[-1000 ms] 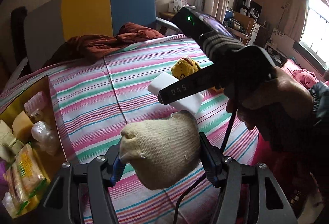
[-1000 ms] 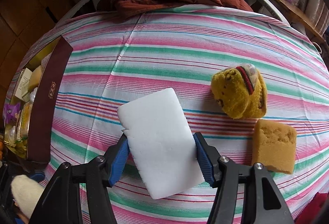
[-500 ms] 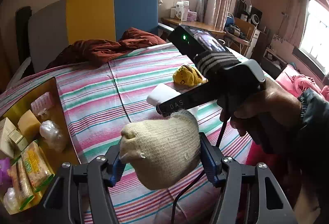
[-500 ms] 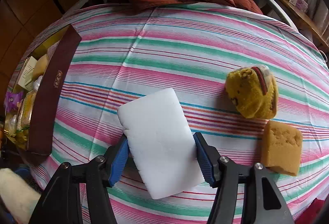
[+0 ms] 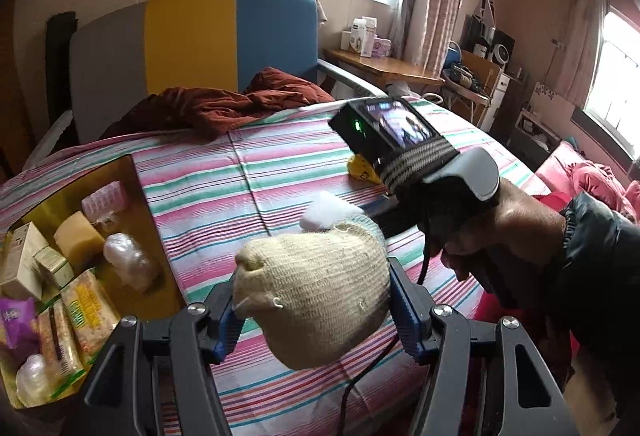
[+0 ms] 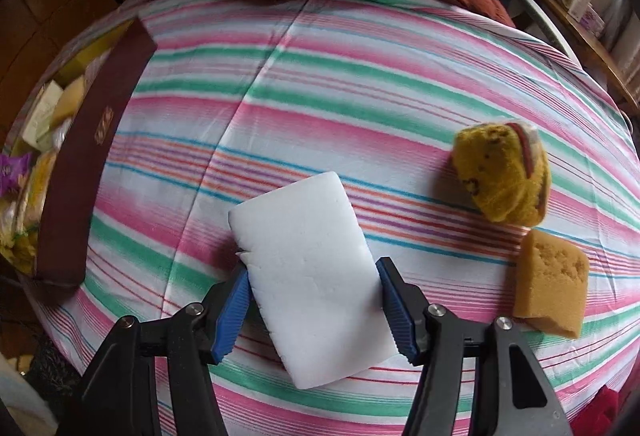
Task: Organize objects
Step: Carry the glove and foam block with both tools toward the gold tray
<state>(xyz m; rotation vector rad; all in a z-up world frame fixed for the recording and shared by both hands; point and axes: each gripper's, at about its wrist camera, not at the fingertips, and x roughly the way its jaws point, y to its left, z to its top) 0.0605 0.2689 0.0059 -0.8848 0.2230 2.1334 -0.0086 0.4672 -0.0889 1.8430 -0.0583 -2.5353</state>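
My left gripper [image 5: 314, 298] is shut on a cream knitted ball [image 5: 320, 276] and holds it above the striped bed near the front edge. In the right wrist view, my right gripper [image 6: 314, 298] is shut on a white foam block [image 6: 300, 236], held just over the sheet. A corner of that white block [image 5: 324, 210] shows behind the knitted ball, with a person's hand [image 5: 504, 232] on the right tool. A yellow plush toy [image 6: 504, 172] and a tan sponge [image 6: 550, 284] lie on the sheet to the right.
An open box with a dark red wall [image 6: 80, 156] and a gold inside [image 5: 156, 236] sits at the bed's left edge, holding several packets and sponges. A red-brown blanket [image 5: 224, 104] lies bunched at the far end, before a grey, yellow and blue headboard [image 5: 188, 36].
The left gripper has pulled back and risen with the knitted ball, so more of the box shows. The right gripper has drifted slightly left with the white block. Both grips are unchanged.
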